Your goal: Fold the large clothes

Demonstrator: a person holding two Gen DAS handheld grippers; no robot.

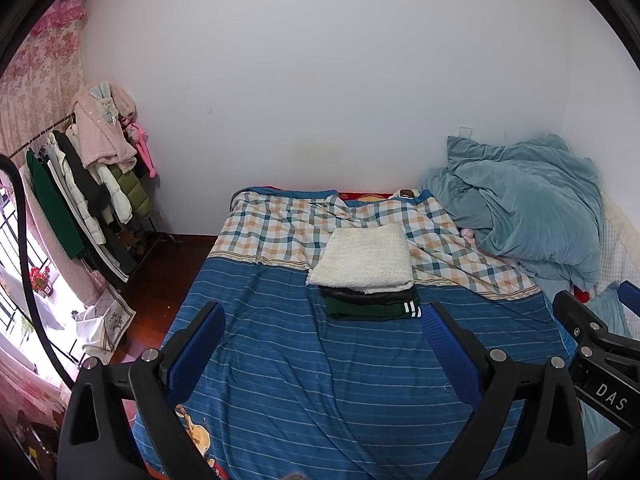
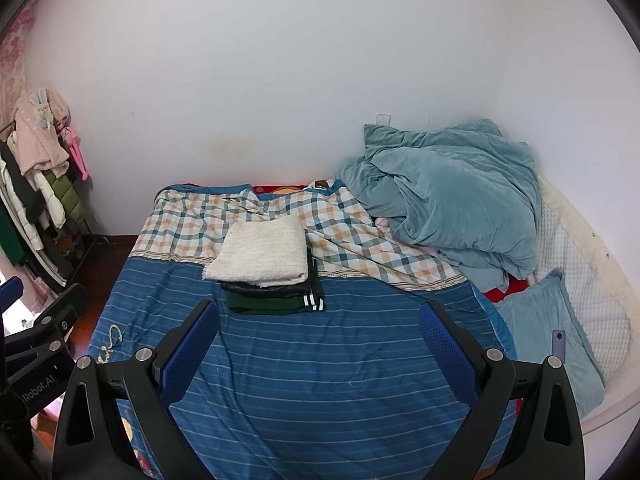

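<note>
A stack of folded clothes lies on the bed: a cream knitted piece [image 1: 364, 260] [image 2: 260, 252] on top, a black piece [image 1: 368, 295] [image 2: 266, 290] under it, and a dark green piece with white stripes [image 1: 372, 310] [image 2: 276, 303] at the bottom. My left gripper [image 1: 324, 316] is open and empty, held above the blue striped bedspread [image 1: 300, 380] in front of the stack. My right gripper [image 2: 318, 314] is open and empty, to the right of the stack. The right gripper also shows in the left wrist view [image 1: 596, 300].
A checked quilt [image 1: 280, 220] [image 2: 188, 220] lies behind the stack. A crumpled teal duvet [image 1: 528, 204] [image 2: 452, 196] is piled at the right, with a light blue pillow [image 2: 540, 328] below it. A clothes rack [image 1: 88, 188] with coats stands left of the bed.
</note>
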